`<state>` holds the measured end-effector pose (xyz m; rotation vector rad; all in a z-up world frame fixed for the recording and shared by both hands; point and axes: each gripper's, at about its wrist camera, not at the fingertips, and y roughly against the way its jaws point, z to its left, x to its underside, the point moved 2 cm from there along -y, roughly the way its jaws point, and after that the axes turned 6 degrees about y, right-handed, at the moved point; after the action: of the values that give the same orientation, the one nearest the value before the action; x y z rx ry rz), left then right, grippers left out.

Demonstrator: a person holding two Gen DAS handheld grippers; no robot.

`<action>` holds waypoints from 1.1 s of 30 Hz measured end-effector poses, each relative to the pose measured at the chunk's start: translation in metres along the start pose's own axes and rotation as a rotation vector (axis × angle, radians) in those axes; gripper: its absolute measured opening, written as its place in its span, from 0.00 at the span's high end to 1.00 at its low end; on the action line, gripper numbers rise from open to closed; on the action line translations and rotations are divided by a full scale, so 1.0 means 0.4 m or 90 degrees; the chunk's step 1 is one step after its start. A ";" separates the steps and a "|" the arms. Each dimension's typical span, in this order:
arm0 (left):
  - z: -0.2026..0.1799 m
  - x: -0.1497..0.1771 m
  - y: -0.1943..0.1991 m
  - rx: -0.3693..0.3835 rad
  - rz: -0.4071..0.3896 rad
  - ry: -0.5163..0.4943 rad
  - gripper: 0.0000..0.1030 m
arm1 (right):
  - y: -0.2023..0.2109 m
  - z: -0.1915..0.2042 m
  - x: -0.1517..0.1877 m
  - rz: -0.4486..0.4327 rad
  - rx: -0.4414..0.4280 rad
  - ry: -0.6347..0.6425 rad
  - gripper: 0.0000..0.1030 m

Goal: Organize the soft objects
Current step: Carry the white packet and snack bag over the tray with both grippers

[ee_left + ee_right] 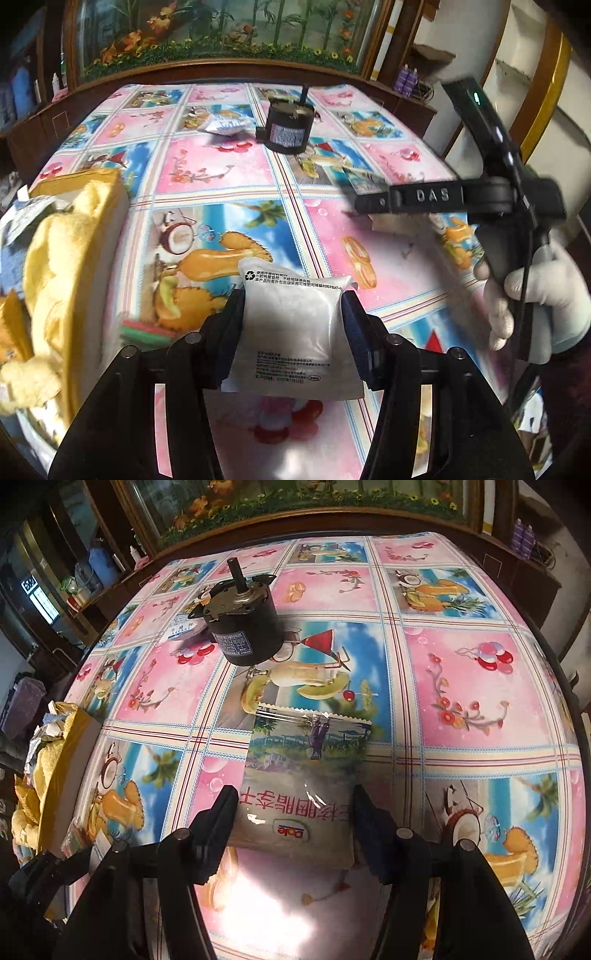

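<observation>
Left wrist view: the left gripper (pixel 293 325) has its jaws partly closed on a white sealed pouch (pixel 295 332) with black print, both pads pressing its sides; the pouch appears to be held clear of the patterned tablecloth (pixel 207 206). At the left edge stands a yellow box (pixel 92 229) with yellow plush fabric (pixel 51 258) spilling over its rim. Farther back on the table sit a black cylindrical motor (pixel 290 129) and, just beside it to the left, a small white packet (pixel 225 125). At right, a gloved hand (pixel 535 295) holds the right gripper (pixel 373 206), seen side-on; a picture-printed packet shows behind its fingers. Right wrist view: the right gripper (pixel 295 812) is closed part way on a snack packet (pixel 303 775) printed with a landscape scene and a Dole logo, fingers against both side edges. Whether the packet rests on the cloth or is lifted cannot be told. The motor (pixel 240 627) stands beyond it, well apart, the white packet (pixel 184 627) touching its left side. The yellow box (pixel 66 760) sits at the table's left edge.
</observation>
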<state>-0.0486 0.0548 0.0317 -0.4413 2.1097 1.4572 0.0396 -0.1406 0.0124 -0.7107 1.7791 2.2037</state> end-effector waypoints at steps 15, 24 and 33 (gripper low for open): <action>0.328 0.042 0.312 -0.077 -0.132 0.205 0.49 | 0.109 0.273 0.008 -0.043 -0.165 0.091 0.40; 0.443 0.096 0.333 -0.120 -0.138 0.255 0.49 | 0.089 0.503 0.010 -0.025 -0.258 0.169 0.40; 0.431 0.118 0.299 -0.143 -0.123 0.203 0.43 | 0.015 0.671 -0.014 -0.003 -0.266 0.225 0.40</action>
<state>-0.1100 0.2602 0.0467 -0.9932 2.0722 1.5976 -0.0199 0.1169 0.0603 -1.2582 1.4475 2.6071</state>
